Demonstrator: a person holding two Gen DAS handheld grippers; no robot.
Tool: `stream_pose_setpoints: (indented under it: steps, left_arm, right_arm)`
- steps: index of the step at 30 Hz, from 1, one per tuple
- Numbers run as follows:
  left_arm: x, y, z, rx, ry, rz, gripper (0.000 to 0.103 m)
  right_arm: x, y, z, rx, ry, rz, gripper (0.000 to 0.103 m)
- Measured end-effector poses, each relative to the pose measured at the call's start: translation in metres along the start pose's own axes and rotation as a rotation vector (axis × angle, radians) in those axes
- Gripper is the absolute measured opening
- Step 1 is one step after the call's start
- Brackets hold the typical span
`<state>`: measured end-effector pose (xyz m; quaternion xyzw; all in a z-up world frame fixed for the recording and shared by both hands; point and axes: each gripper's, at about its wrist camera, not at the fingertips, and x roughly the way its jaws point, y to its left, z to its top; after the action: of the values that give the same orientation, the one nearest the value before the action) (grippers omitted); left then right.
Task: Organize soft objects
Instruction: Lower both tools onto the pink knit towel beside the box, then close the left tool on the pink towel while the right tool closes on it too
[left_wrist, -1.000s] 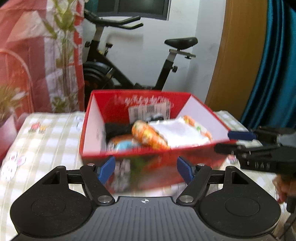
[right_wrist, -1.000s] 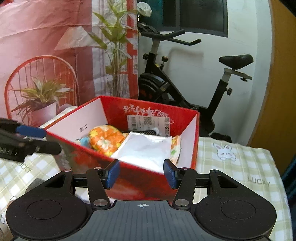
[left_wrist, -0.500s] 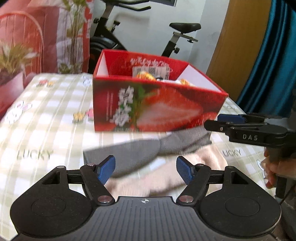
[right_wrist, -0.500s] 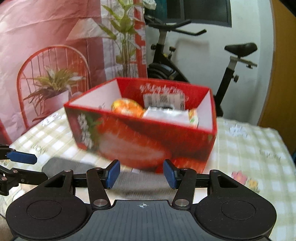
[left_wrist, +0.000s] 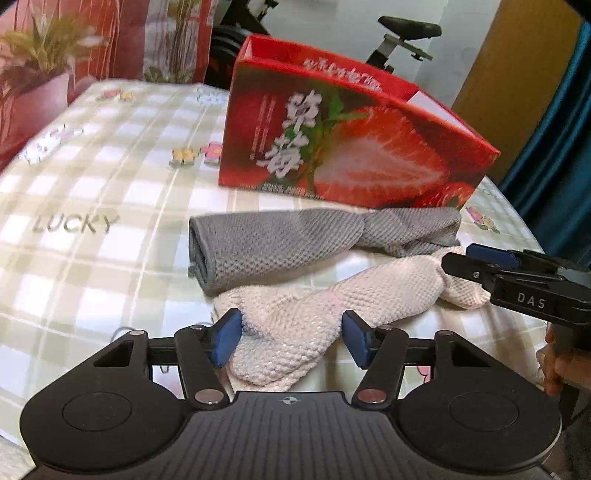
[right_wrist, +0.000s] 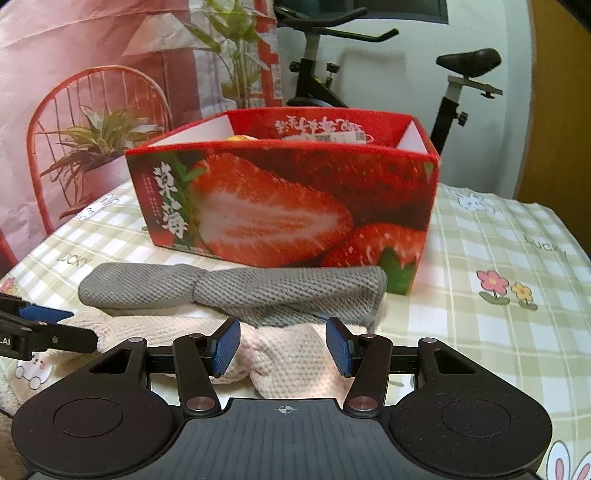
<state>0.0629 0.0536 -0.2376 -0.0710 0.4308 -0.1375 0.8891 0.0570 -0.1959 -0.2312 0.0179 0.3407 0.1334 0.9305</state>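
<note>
A cream waffle-knit cloth (left_wrist: 332, 306) lies twisted on the checked tablecloth, with a grey waffle-knit cloth (left_wrist: 280, 243) just behind it. My left gripper (left_wrist: 291, 339) is open, its pads on either side of the cream cloth's near end. My right gripper (right_wrist: 282, 345) is open over the other end of the cream cloth (right_wrist: 295, 354), with the grey cloth (right_wrist: 236, 291) beyond. The right gripper also shows in the left wrist view (left_wrist: 480, 266). A red strawberry box (right_wrist: 284, 199) stands behind the cloths and holds soft items.
The table has a checked cloth (left_wrist: 92, 206) with "LUCKY" print. A potted plant (right_wrist: 96, 147) and red chair stand at the left. An exercise bike (right_wrist: 369, 74) stands behind the box. A teal curtain (left_wrist: 554, 129) hangs at the right.
Both grippers have come down from looking into the box to table level. They now sit at opposite ends of the cream cloth, which came into view.
</note>
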Motion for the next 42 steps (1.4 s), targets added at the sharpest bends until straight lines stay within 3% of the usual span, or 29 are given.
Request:
stream_pose_setpoints:
  steps: [11, 27, 31, 36, 42]
  left_arm:
    - [0.017, -0.013, 0.004, 0.079, -0.064, 0.06, 0.063]
    - [0.02, -0.014, 0.003, 0.092, -0.083, 0.048, 0.062]
    - [0.019, -0.013, 0.002, 0.094, -0.085, 0.032, 0.053]
    - [0.018, -0.015, 0.001, 0.105, -0.086, 0.001, 0.035]
    - [0.014, -0.011, 0.001, 0.086, -0.096, -0.028, 0.032]
  right_arm:
    - [0.009, -0.011, -0.015, 0.063, 0.013, -0.005, 0.053]
    - [0.013, -0.009, -0.019, 0.084, 0.015, 0.003, 0.051]
    - [0.012, -0.008, -0.018, 0.086, 0.017, 0.018, 0.043]
    - [0.009, -0.006, -0.019, 0.081, 0.013, 0.039, 0.032]
    - [0.002, -0.004, -0.021, 0.076, -0.017, 0.055, 0.027]
